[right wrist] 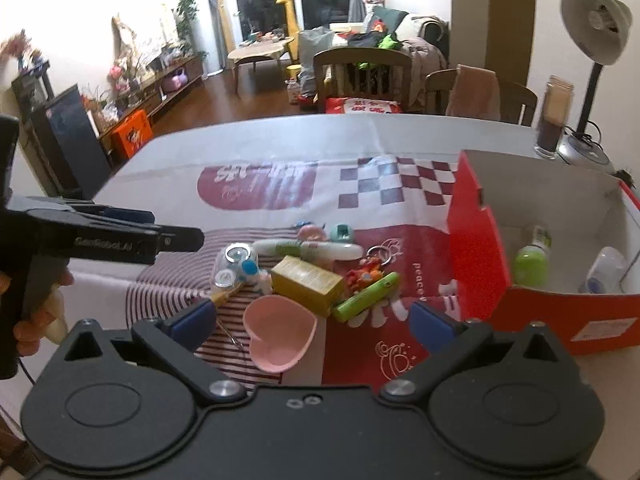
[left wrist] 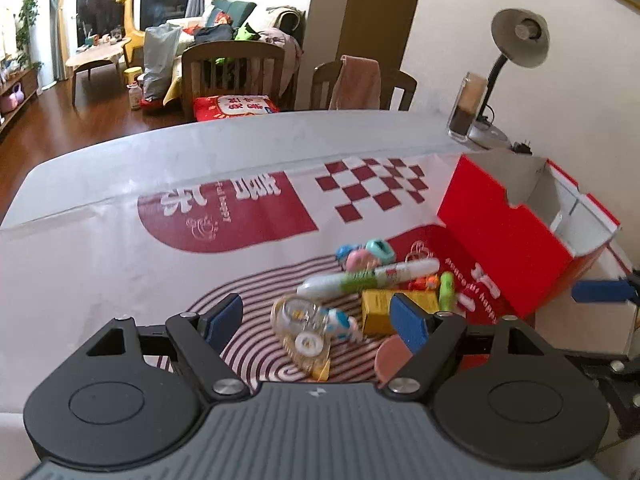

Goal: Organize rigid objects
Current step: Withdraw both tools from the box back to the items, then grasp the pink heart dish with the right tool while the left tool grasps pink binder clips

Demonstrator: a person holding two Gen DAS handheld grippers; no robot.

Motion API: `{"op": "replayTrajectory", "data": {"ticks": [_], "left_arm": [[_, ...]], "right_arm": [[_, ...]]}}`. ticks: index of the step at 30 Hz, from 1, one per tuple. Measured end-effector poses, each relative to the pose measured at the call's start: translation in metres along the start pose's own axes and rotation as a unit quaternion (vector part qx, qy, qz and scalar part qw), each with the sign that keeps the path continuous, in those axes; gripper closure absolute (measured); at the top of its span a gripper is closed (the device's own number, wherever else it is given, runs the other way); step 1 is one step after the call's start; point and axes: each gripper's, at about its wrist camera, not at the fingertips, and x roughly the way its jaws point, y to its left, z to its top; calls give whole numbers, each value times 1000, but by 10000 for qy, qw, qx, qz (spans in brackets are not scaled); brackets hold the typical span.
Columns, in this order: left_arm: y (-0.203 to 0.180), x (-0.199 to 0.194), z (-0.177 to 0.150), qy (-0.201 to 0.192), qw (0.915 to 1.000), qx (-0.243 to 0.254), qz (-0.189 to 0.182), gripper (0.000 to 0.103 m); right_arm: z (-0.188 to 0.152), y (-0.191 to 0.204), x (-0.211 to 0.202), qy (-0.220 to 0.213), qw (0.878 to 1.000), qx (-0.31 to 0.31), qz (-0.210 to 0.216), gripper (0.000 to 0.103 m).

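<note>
On patterned table cover point(left wrist: 120, 264) — clutter of small rigid things beside red box point(right wrist: 476, 264).

Above the pile, left gripper point(left wrist: 318, 316) spread wide, nothing between blue pads; right gripper point(right wrist: 312, 320) likewise spread and empty over pink heart dish point(right wrist: 276, 334). Close together in the heap: yellow carton point(right wrist: 308, 280), green tube point(right wrist: 366, 292), white marker point(right wrist: 308, 248), clear tape dispenser point(left wrist: 300, 328). Already inside box — green bottle point(right wrist: 532, 260), white bottle point(right wrist: 604, 270).

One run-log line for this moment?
left gripper open, empty | right gripper open, empty | small items piled on table | red box holds two bottles
</note>
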Motion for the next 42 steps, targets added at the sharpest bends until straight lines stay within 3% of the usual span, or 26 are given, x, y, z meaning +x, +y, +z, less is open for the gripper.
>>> {"op": "replayTrajectory", "data": {"ticks": [8,17,35,42], "left_arm": [[3,10,-44,65,9999,99,-85,22],[-9,23,-63,121,9998,115,-133,22],[-7,49,-73,353,9975,-613,62,23],[-5,49,-72,405,9955,-849,-83,48]], "right_arm": [[-20,16,30,209,9981,-573,79,1],[-38,33,61,392,9941,-1007,63,7],[-41,28,91,310,9955,-854,259,24],[-39,22,95,357,9962,-720,325,32]]}}
